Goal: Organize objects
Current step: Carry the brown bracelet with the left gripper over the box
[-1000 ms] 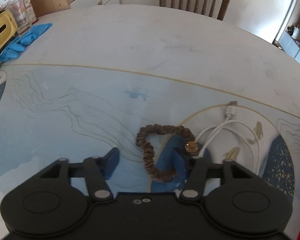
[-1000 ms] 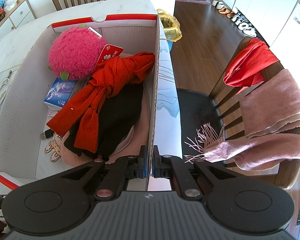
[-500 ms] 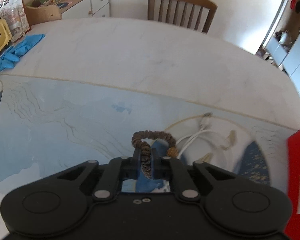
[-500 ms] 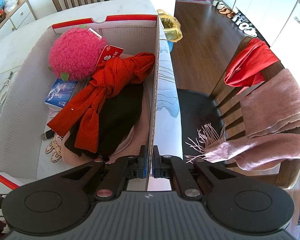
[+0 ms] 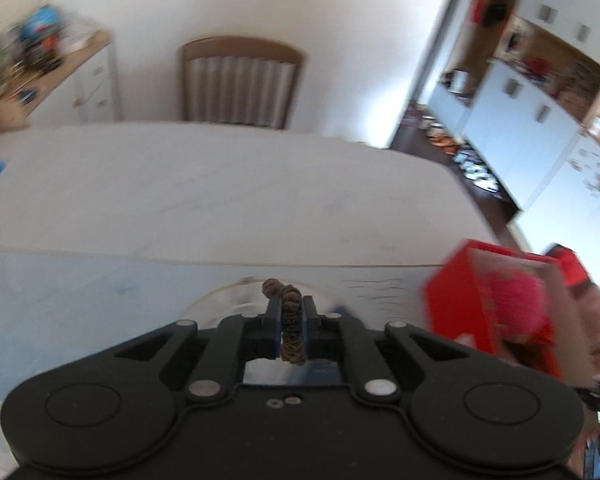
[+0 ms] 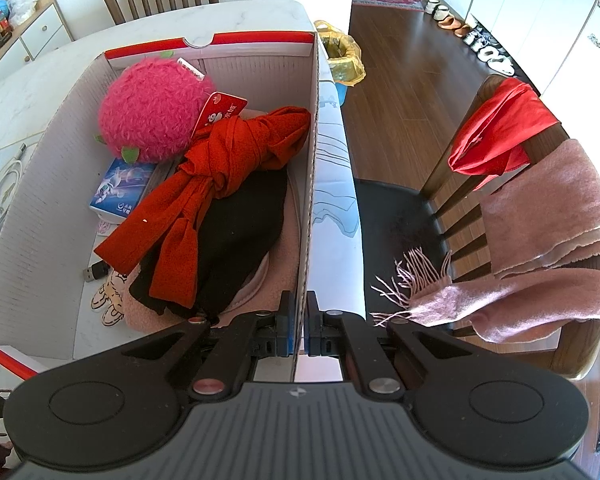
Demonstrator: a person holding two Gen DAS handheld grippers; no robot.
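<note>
Left gripper [image 5: 291, 322]: jaws closed within last second, now clamped on brown scrunchie [image 5: 290, 332]. Scrunchie lifted clear of surface [image 5: 220, 184], centre-bottom of left wrist frame; white cable left behind. View swung toward red box [image 5: 456, 300] at right edge. Probably transport phase, drop into box next. Right gripper [image 6: 298, 330]: unmoved, jaws narrow, pinching box wall [image 6: 308, 208], steadying it.

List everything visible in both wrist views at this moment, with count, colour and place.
scrunchie: 1, brown, between left gripper's pads
box: 1, white and red, on table
plush toy: 1, pink, box's far end
scarf: 1, red, knotted, in box
black cloth: 1, under scarf
small carton: 1, blue-white, in box
cable: 1, white, outside box
pink scarf: 1, on chair
left gripper: black, shut on scrunchie
right gripper: black, clamping box wall
</note>
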